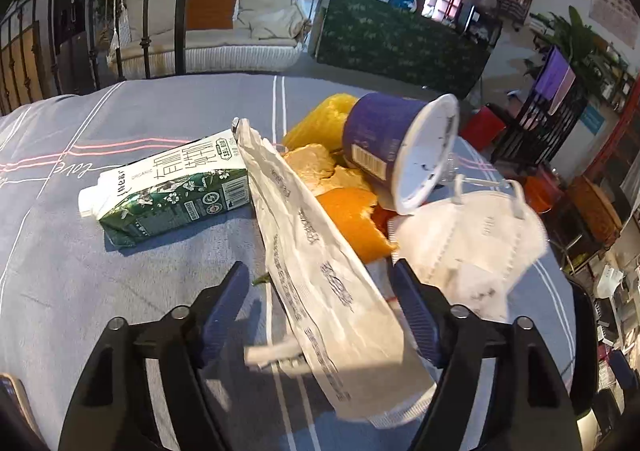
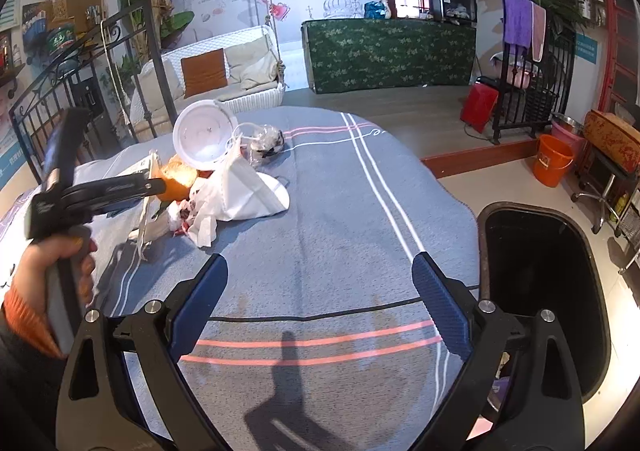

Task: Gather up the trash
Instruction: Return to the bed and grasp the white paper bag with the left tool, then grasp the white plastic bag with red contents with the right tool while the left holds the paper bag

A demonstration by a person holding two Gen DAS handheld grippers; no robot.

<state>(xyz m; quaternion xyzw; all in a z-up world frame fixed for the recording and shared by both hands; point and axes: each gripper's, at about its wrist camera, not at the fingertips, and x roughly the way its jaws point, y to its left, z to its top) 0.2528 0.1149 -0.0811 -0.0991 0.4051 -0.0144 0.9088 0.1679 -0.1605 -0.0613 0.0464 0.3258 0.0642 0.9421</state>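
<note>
Green-white milk carton (image 1: 168,191) reads "ORGANIC"; tablecloth (image 1: 80,251) script "love"; white paper wrapper (image 1: 320,283) print too blurred to read; wrapper lies between the left gripper (image 1: 320,283) pads, contact unclear, lower end cut off; right gripper (image 2: 320,279) open over bare cloth, black bin (image 2: 540,291) beside it.

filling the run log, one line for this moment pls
left gripper: open around white paper wrapper | right gripper: open, nothing between | black bin: beside table
</note>
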